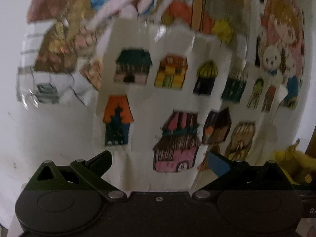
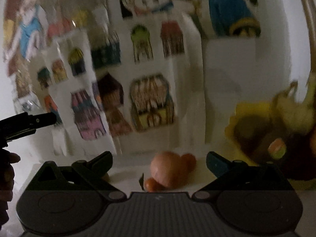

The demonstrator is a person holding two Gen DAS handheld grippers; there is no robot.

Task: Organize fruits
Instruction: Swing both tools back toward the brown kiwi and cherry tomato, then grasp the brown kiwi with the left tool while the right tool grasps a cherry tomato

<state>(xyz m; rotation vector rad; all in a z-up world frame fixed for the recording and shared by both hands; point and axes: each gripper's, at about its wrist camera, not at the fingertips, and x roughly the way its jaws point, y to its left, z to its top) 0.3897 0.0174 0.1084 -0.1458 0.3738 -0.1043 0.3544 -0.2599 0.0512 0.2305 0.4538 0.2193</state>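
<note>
From my right gripper (image 2: 159, 163) I judge the job barely started — its two dark fingers stand wide apart with nothing between them, and the fruit I can see is loose. A smooth peach-orange rounded fruit (image 2: 167, 169) lies on the white counter (image 2: 199, 175) at about 6 o'clock in the right wrist view, just ahead of the open fingers, with a smaller orange piece (image 2: 151, 184) touching it low on its left; the blur keeps me from saying what kind either is. Over at 3 to 4 o'clock sits a yellow bowl-like container (image 2: 239, 116), dark inside, with a small green-and-orange fruit slice (image 2: 277, 148) in or over it and some yellow-green fuzzy thing (image 2: 292, 106) at its far edge — that looks to me like where fruit belongs, though I can't confirm it. So the peach-orange fruit seems still to be gathered, and little I can see is sorted. My left gripper (image 1: 160, 163) is equally idle: fingers spread wide, holding nothing, aimed at a white wall covered with children's coloured paper house drawings (image 1: 173, 150), with only a yellow scrap of that container (image 1: 286, 159) at its 4 o'clock. It shows as a dark arm at 9 o'clock in the right view, well apart from the fruit. The counter beyond these views is hidden, so I can't count what remains.
</note>
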